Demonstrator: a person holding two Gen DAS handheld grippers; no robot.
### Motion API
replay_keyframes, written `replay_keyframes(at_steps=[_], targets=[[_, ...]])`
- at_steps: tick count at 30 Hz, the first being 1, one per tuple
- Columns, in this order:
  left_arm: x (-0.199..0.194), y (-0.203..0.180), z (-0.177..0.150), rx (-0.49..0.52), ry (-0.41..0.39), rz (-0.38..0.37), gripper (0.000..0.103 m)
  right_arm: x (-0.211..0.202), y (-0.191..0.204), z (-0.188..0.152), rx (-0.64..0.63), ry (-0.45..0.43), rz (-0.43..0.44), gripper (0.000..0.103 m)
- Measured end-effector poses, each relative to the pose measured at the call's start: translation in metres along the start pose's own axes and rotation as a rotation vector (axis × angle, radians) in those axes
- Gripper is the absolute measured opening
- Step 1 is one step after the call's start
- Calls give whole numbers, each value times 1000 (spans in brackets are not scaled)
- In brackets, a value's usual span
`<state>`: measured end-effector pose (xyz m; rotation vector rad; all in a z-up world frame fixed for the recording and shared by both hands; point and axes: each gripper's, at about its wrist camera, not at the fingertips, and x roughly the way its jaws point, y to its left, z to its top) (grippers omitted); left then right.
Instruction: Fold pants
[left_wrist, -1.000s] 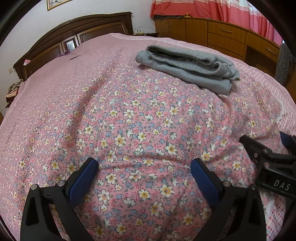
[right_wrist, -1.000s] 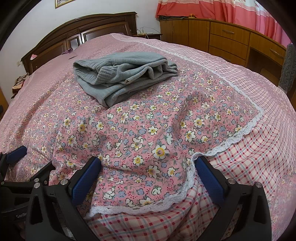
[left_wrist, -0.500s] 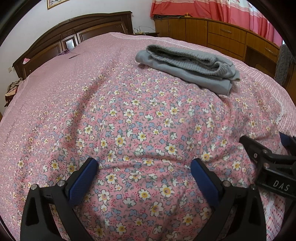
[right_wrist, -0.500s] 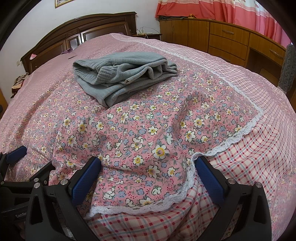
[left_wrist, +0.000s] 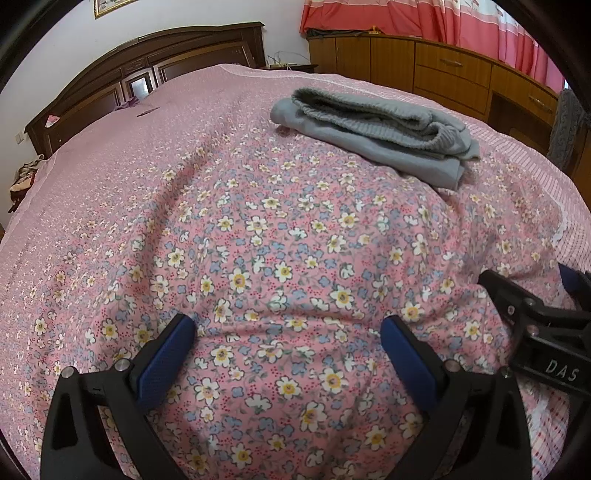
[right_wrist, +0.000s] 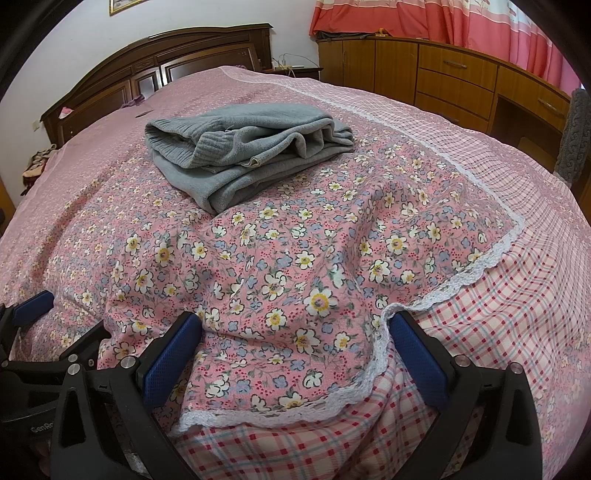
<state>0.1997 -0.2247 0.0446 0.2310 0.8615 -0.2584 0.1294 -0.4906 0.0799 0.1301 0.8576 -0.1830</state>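
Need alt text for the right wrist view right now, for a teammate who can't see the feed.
Folded grey pants lie in a stack on a bed with a pink floral bedspread, well ahead of the open, empty right gripper. The left gripper shows at the lower left edge; a dark wooden headboard stands behind.

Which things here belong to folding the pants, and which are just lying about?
Job: grey pants, folded on the bed; left gripper and right gripper, both open.

Lying about: floral bedspread, headboard, dresser, curtain.
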Motion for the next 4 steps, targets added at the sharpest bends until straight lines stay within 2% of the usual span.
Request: replay_keyframes(at_steps=[4], targets=[[0, -1, 0, 2, -3, 3, 103, 0, 0, 0, 0, 0, 1, 103]])
